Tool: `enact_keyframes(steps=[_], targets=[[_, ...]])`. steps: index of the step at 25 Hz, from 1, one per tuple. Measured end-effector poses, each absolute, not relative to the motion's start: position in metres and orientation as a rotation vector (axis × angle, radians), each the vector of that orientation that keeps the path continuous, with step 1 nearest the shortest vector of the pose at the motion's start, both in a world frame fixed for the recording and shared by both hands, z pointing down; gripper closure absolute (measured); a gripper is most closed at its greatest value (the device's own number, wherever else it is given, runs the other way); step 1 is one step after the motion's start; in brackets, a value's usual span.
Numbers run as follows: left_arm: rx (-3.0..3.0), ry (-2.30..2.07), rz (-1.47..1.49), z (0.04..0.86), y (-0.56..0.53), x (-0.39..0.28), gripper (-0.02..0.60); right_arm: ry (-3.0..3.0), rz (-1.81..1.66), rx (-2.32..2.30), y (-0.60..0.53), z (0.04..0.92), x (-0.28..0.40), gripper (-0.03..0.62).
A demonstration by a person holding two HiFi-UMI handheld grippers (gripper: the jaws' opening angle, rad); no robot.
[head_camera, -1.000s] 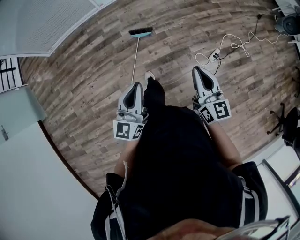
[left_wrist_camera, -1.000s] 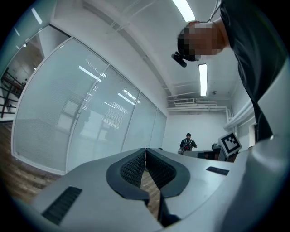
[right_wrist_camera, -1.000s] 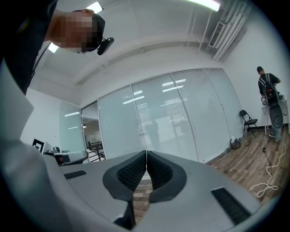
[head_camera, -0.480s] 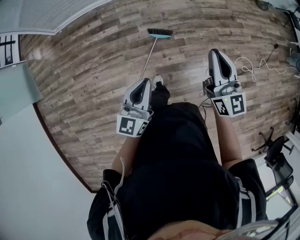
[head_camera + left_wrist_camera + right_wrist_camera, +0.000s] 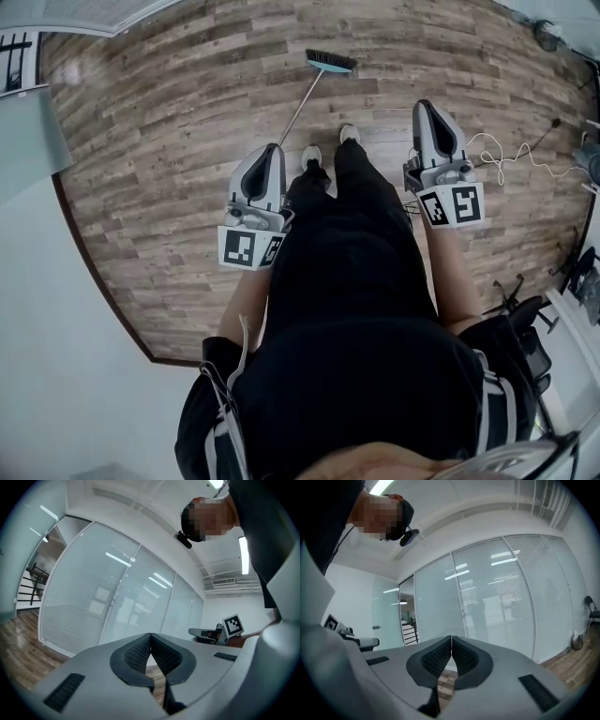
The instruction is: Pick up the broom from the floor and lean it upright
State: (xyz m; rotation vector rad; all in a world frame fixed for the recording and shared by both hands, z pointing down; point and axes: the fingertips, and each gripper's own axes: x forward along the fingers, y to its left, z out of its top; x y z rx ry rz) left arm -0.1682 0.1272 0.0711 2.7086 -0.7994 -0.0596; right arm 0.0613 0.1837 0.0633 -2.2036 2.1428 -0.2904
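Observation:
The broom [image 5: 309,89] lies flat on the wooden floor ahead of the person's feet, its teal-and-black head [image 5: 331,62] farthest away and its thin pale handle running back toward the left shoe. My left gripper [image 5: 267,156] is held level at waist height, left of the handle's near end and well above it. My right gripper [image 5: 427,111] is level too, off to the broom's right. Both are shut with nothing between the pads [image 5: 150,651] [image 5: 451,656]. Neither gripper view shows the broom, only glass walls.
A white power strip and tangled cable [image 5: 502,155] lie on the floor at the right. An office chair base [image 5: 511,295] stands at the lower right. A frosted glass partition [image 5: 28,131] and white wall border the floor on the left. The person's legs and shoes [image 5: 328,155] stand between the grippers.
The person has walked toward the broom and turned; the broom now sits closer and more central, its handle end near the shoes. Both grippers stayed shut and were carried along.

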Motion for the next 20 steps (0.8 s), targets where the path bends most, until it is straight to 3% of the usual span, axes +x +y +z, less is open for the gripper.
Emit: enact_keyframes(steps=[10, 16, 20], targets=[[2.564, -1.284, -0.045, 0.093, 0.116, -0.184, 0.561, 2.873, -0.080, -1.786, 0.085, 0.124, 0.020, 0.574], [2.374, -1.539, -0.010, 0.129, 0.109, -0.216, 0.561, 3.386, 0.012, -1.397, 0.041, 0.216, -0.021, 0.572], [2.210, -1.674, 0.000, 0.166, 0.121, -0.258, 0.561, 3.568, -0.117, -1.232, 0.027, 0.293, -0.053, 0.572]])
